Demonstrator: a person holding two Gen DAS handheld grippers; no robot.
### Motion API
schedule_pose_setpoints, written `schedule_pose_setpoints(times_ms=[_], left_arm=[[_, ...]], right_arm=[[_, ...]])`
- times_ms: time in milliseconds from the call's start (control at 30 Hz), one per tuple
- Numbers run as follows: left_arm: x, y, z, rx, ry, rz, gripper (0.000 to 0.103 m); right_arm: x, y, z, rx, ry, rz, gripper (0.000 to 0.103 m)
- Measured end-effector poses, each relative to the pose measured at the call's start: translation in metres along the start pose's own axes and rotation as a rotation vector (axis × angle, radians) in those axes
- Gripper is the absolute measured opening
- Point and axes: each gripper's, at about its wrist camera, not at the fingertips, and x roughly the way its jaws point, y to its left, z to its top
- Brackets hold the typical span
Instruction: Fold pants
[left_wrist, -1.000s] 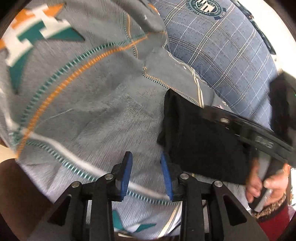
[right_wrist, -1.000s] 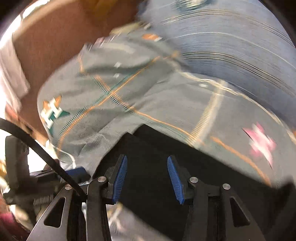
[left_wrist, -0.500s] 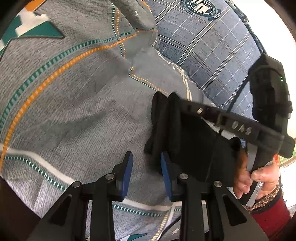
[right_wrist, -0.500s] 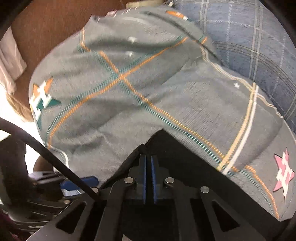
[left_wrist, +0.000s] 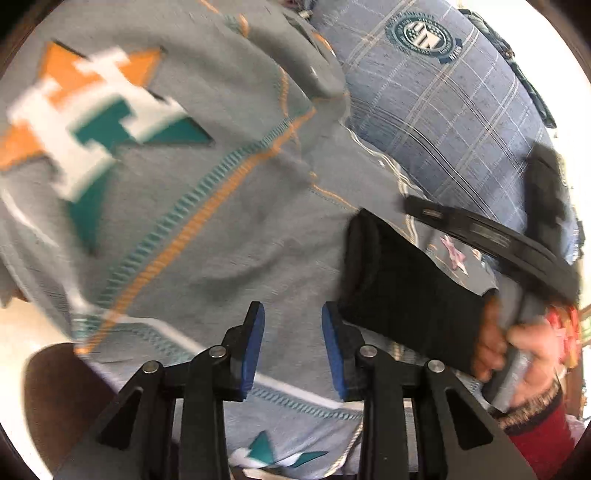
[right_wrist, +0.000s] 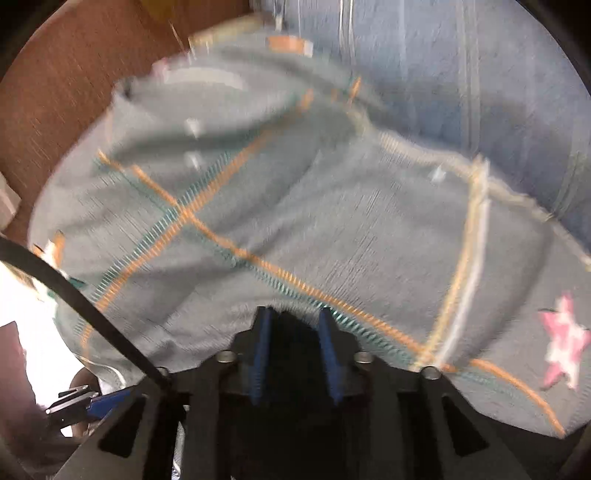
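The black pants (left_wrist: 410, 295) lie as a compact folded bundle on the grey patterned bedspread (left_wrist: 229, 236), at about three o'clock in the left wrist view; the left gripper (left_wrist: 291, 332) hangs just beside them with jaws apart and empty, probably free to assist; the right gripper (right_wrist: 293, 343) has dark cloth between its part-open jaws, though whether it clamps I cannot tell.

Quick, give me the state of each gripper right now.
Left gripper: open, holding nothing, beside the folded black pants.
Right gripper: pads parted with black fabric between them; whether it grips cannot be told.
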Motion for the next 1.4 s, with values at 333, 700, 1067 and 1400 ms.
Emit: schedule_pose_setpoints(times_ms=[333,700,1067,1400], left_arm=[[-0.035,-0.034,-0.009,0.081,-0.076,0.054,0.042],[-0.050,-0.109,-0.033,0.227,-0.125,0.082,0.063],[-0.004,-0.166,-0.054,0.335,-0.027,0.056,0.063],[-0.016,-0.154,-0.060,0.300,-0.033,0.065,0.063]], right_arm=[[-0.092,-0.069,-0.136,0.221,-0.070,-0.201,0.054],[-0.171,-0.109,-0.210,0.405,-0.250,-0.172,0.062],[-0.256,-0.184,-0.280,0.563,-0.286,-0.446,0.063],[-0.192,-0.173,-0.214,0.504,-0.218,-0.311,0.066]])
